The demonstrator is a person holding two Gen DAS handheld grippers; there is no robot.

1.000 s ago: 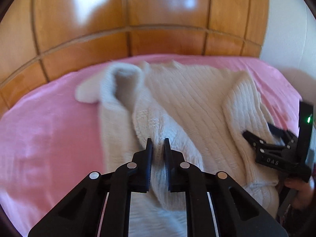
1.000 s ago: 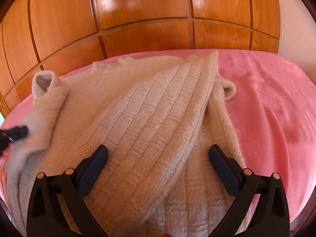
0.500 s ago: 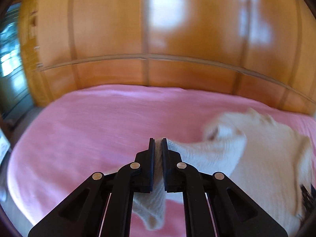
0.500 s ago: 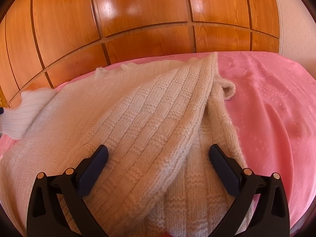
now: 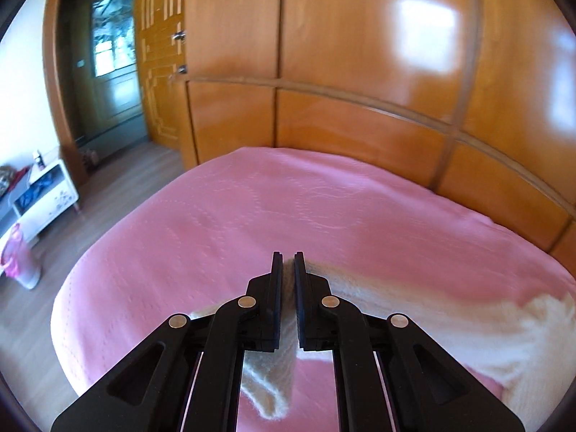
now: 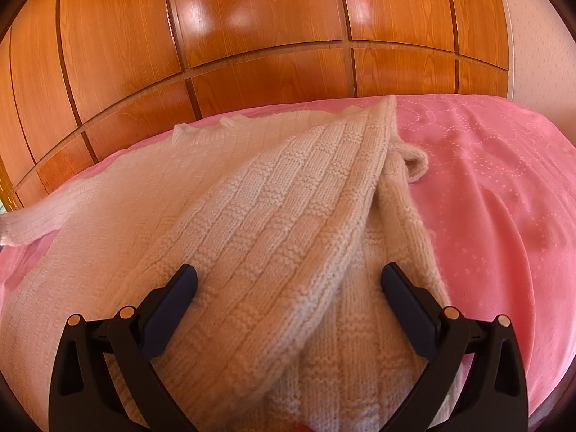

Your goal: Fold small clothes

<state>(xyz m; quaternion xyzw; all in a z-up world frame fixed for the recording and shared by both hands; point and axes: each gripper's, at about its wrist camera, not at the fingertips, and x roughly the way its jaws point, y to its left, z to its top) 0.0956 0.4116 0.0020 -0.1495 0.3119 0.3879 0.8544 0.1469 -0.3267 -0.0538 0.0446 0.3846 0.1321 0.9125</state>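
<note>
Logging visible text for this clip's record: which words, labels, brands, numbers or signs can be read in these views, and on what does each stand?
None can be read.
Left tongs, shut on the sweater's sleeve: no marking shows.
Right tongs, open over the sweater: no marking shows.
Bedspread: a dotted stitched pattern, no letters.
Wardrobe: plain panels.
White cabinet by the door: its front has decoration too small and blurred to tell.

Glossy wooden wardrobe (image 6: 252, 36) behind pink bed (image 5: 252, 223); glazed door (image 5: 108, 72), wood floor (image 5: 118, 194).
</note>
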